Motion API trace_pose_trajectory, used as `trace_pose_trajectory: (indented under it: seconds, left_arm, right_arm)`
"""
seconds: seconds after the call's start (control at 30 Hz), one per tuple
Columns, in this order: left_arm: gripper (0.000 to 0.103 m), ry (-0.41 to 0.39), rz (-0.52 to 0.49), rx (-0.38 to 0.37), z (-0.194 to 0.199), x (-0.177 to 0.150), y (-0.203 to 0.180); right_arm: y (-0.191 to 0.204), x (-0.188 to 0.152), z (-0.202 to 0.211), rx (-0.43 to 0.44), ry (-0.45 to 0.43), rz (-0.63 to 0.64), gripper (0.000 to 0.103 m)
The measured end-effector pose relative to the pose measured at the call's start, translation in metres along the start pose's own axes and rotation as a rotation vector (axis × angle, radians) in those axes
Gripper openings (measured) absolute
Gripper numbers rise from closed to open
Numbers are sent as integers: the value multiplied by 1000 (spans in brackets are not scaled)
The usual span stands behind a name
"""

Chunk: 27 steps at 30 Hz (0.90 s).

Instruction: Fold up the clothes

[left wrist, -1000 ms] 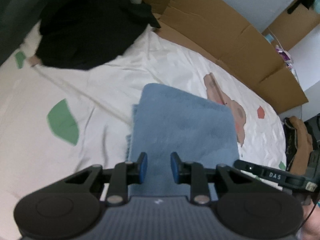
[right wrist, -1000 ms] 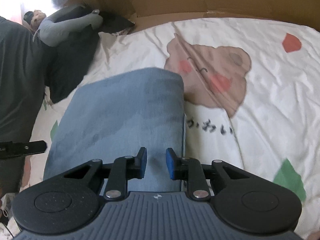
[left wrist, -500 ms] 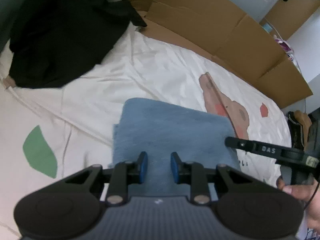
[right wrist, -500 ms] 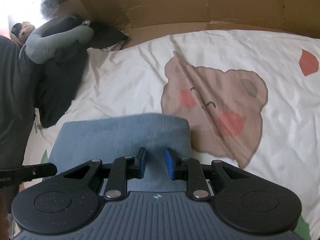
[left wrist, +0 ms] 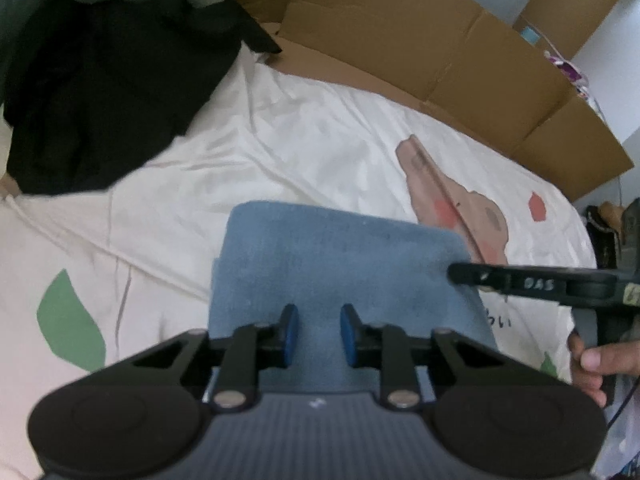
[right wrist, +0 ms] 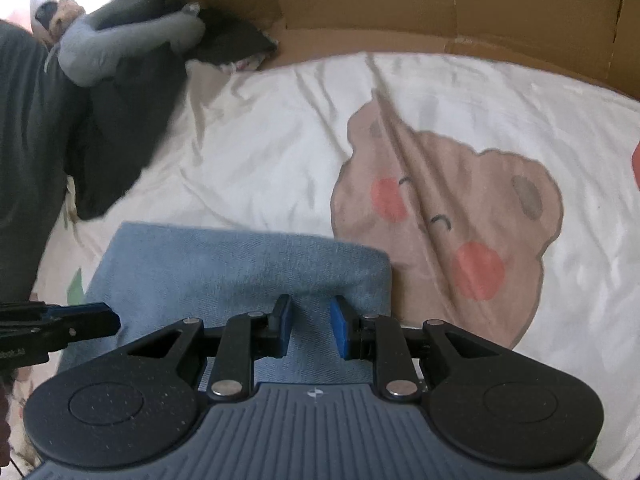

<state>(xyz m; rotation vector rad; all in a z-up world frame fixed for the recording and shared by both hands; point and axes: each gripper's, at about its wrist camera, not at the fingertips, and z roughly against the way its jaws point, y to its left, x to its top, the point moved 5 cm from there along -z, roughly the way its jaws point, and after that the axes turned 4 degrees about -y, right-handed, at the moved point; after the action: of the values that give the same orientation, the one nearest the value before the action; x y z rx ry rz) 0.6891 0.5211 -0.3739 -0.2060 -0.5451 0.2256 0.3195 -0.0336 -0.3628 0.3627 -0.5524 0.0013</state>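
A cream cotton bedsheet (right wrist: 280, 152) printed with a brown bear face and green leaves is spread across both views, backed by flattened brown cardboard (left wrist: 460, 60) from twelve to two o'clock. A heap of black clothing (left wrist: 100, 92) is piled at ten o'clock in the left wrist view. The folded blue fleecy garment (left wrist: 340, 256) is laid at the centre of the sheet, its far folded edge at about twelve o'clock from each tool. The left gripper (left wrist: 319, 334) and the right gripper (right wrist: 310, 330) are each held low over the near part of the garment, jaws narrowly parted; whether cloth is pinched cannot be told. The garment is judged soft, light and limp, likely to sag and slide on the smooth sheet, so it is best taken at the near corners, all layers together.
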Motion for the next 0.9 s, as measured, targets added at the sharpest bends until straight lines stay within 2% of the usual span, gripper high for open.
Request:
trace_pose_trajectory:
  seconds: [0.13,0.33,0.5,0.7,0.9]
  left_arm:
    - [26,-9,-2,14,-10,8,1]
    - [26,-10,-12,41,-23,20,3]
    - [27,-5,-4,53,-27,25,3]
    - [31,13,-19,26,-15,16,-4]
    - [31,28,-11,19,0,0,-5]
  right_arm:
    - [-6,0,1,-29,-23,-2,28]
    - [-3,5,-15,-30,39,55,28]
    - [-8,8,-18,3,72,47,28]
    - [-2,9,-11,-5,98,86,29]
    - [4,-12,9,-24,104,105,27]
